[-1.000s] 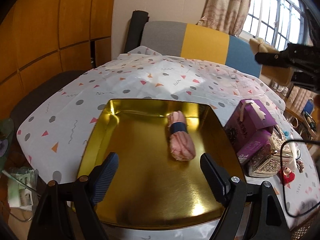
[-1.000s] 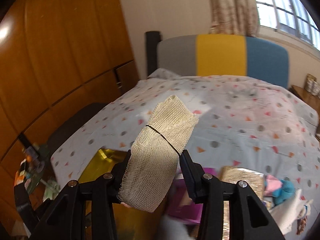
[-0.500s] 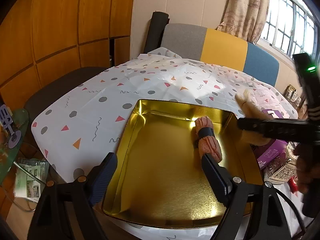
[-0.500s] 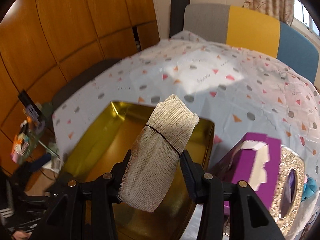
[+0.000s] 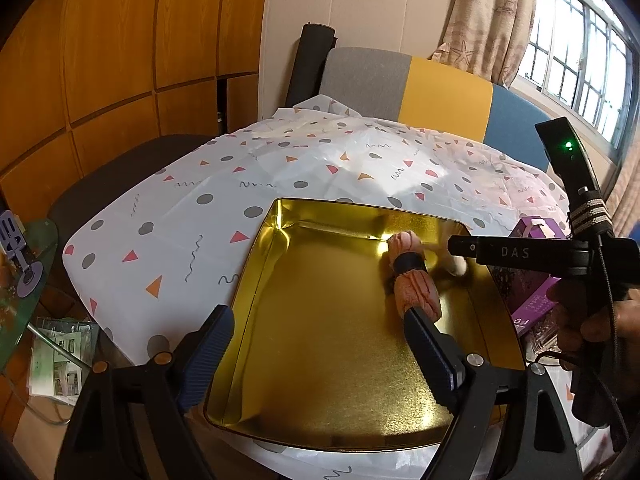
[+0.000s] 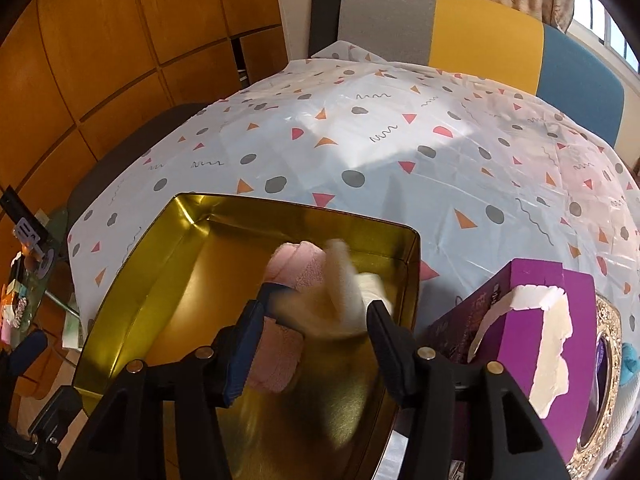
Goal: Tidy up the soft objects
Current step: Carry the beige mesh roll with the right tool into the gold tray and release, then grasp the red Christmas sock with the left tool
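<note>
A gold metal tray [image 5: 328, 360] lies on the patterned tablecloth. A rolled pink cloth with a dark band [image 5: 412, 276] lies in its right half; it also shows in the right wrist view [image 6: 296, 268]. My right gripper [image 6: 316, 336] hovers over the tray's right side with its jaws open. The cream gauze roll [image 6: 348, 280] is blurred, dropping from between them beside the pink roll; it shows in the left wrist view [image 5: 456, 264] too. My left gripper [image 5: 316, 352] is open and empty over the tray's near edge.
A purple tissue box [image 6: 532, 320] stands right of the tray, with a glittery silver box [image 6: 608, 360] beyond it. A grey, yellow and blue sofa back [image 5: 432, 96] lines the far table edge. Wooden wall panels [image 5: 120, 60] are on the left.
My right gripper has moved down over the tray, opened and let go of the gauze roll, which is falling. My left gripper has drifted left and stayed open.
</note>
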